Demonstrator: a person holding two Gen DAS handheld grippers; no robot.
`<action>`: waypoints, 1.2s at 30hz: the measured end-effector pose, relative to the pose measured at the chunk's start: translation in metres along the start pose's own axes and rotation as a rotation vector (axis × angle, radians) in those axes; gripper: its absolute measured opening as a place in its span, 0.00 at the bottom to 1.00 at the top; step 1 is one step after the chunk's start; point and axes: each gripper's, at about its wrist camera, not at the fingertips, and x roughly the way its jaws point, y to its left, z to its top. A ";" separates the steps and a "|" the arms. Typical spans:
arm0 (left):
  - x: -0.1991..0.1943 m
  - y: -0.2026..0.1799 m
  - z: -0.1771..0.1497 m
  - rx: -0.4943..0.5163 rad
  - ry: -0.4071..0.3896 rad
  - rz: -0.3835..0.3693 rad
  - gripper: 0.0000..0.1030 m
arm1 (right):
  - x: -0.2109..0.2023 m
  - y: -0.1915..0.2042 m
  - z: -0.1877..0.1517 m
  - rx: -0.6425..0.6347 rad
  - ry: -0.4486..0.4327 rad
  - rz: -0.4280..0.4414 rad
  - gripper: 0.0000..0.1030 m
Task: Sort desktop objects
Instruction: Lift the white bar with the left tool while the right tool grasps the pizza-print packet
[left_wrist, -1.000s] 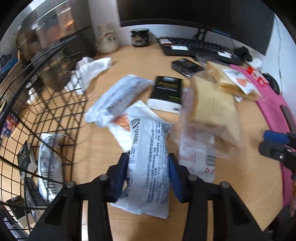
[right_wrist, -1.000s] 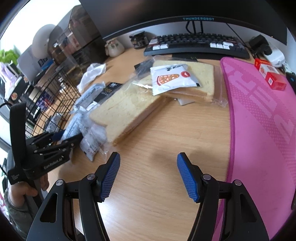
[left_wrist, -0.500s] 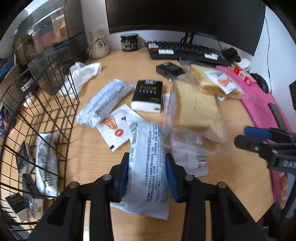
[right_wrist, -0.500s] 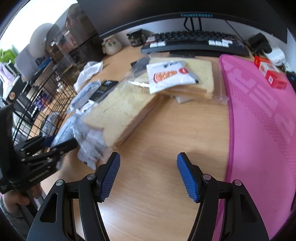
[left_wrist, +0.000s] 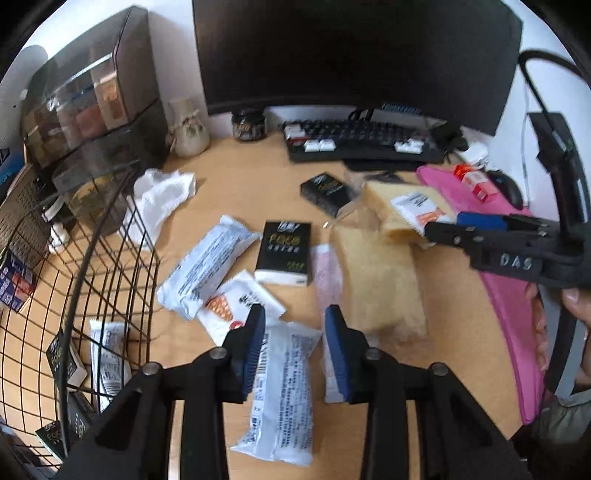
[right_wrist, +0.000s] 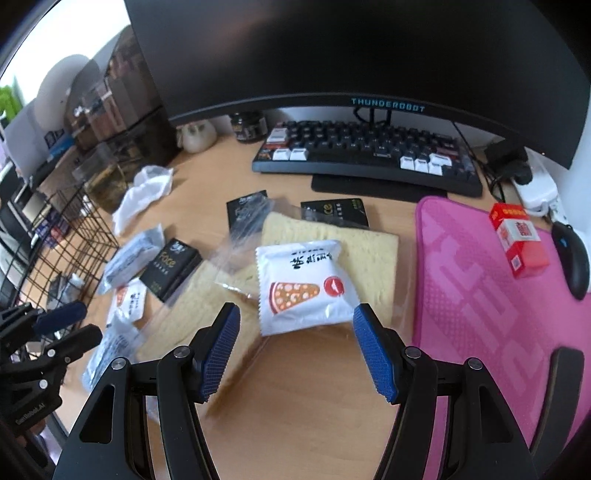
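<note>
White snack pkt sits btwn left tool pads (desk-level).

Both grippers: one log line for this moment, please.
left gripper: shut on white packet | right gripper: open, before pizza sachet | basket: partly filled

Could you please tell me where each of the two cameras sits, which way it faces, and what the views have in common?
Left wrist: sits on the left gripper, facing the desk and black wire basket; its blue-padded fingers grip a white printed snack packet, and the right gripper enters at the right.
Right wrist: sits on the open right gripper, facing a white pizza-print sachet on bagged bread slices; the left gripper shows lower left.
Shared: black keyboard, black monitor, pink desk mat.
</note>
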 end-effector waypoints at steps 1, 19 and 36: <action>0.003 0.002 -0.005 -0.004 0.011 0.000 0.62 | 0.002 -0.001 0.000 -0.003 0.005 0.009 0.62; 0.018 0.012 -0.035 -0.010 0.069 0.023 0.37 | 0.000 -0.004 -0.012 -0.004 -0.005 0.037 0.63; 0.038 -0.007 0.034 -0.003 0.042 -0.080 0.36 | 0.031 0.003 0.022 -0.119 0.011 -0.006 0.61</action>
